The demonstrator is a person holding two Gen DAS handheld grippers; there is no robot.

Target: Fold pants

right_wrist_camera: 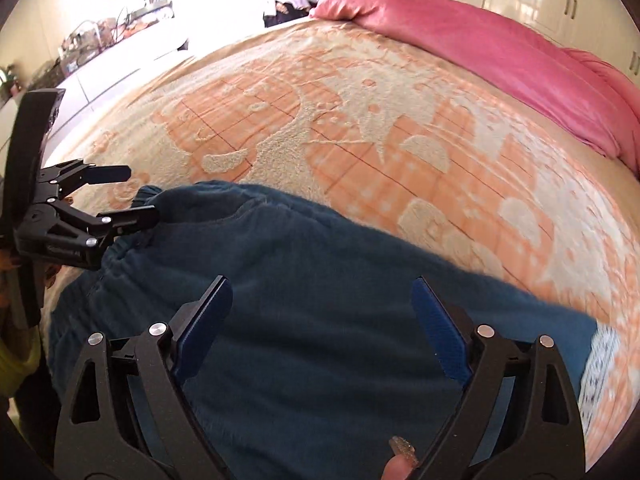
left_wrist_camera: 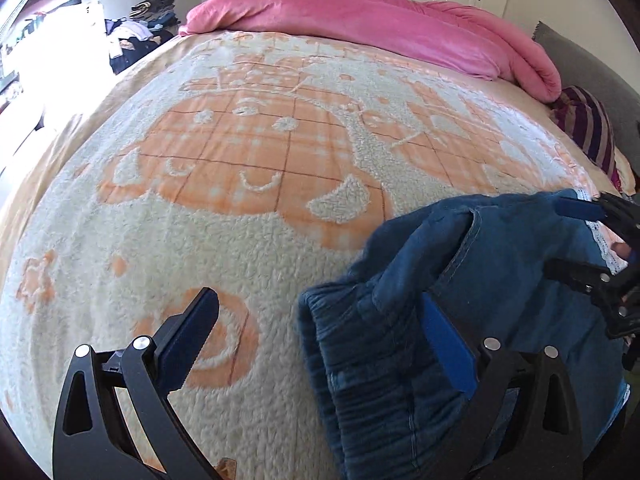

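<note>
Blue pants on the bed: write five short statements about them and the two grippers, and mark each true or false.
1. The blue pants lie on an orange and cream blanket. True.
2. The right gripper is clamped on the pants. False: its jaws stand wide open above the fabric.
3. The left gripper is open. True.
4. A green duvet is bunched at the far side of the bed. False: the duvet is pink.
5. The pants have a gathered elastic waistband. True.
</note>
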